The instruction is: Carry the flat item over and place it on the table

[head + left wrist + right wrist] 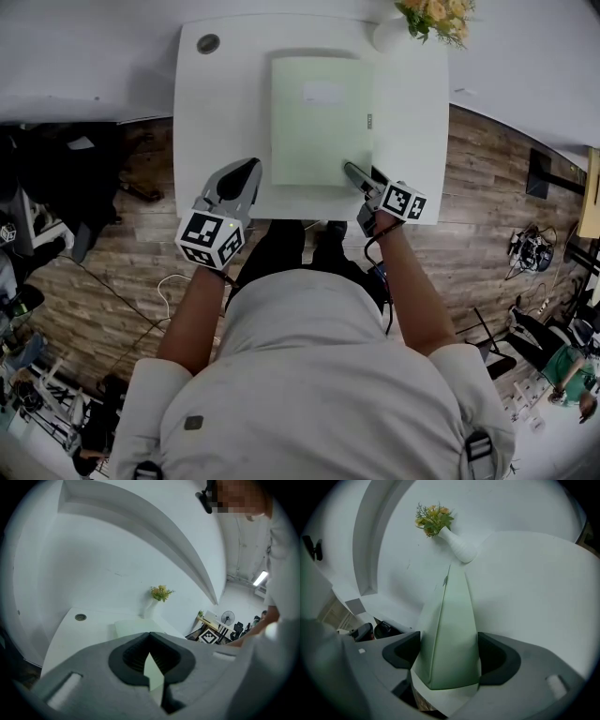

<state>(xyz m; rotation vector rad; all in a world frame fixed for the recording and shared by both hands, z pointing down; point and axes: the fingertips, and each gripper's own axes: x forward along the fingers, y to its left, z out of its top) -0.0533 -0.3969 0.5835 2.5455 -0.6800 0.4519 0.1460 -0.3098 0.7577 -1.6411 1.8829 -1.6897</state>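
Green flat card folder (322, 120): flat on white surface (220, 112).
Right hand-held gripper (354, 173): spread about its near corner.
Left hand-held gripper (248, 171): pressed together, empty.
Handling: probably light, bendy; pinch an edge.

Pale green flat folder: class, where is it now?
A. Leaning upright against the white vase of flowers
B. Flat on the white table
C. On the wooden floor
B: the pale green flat folder lies flat on the white table, its near corner between the right gripper's parted jaws.
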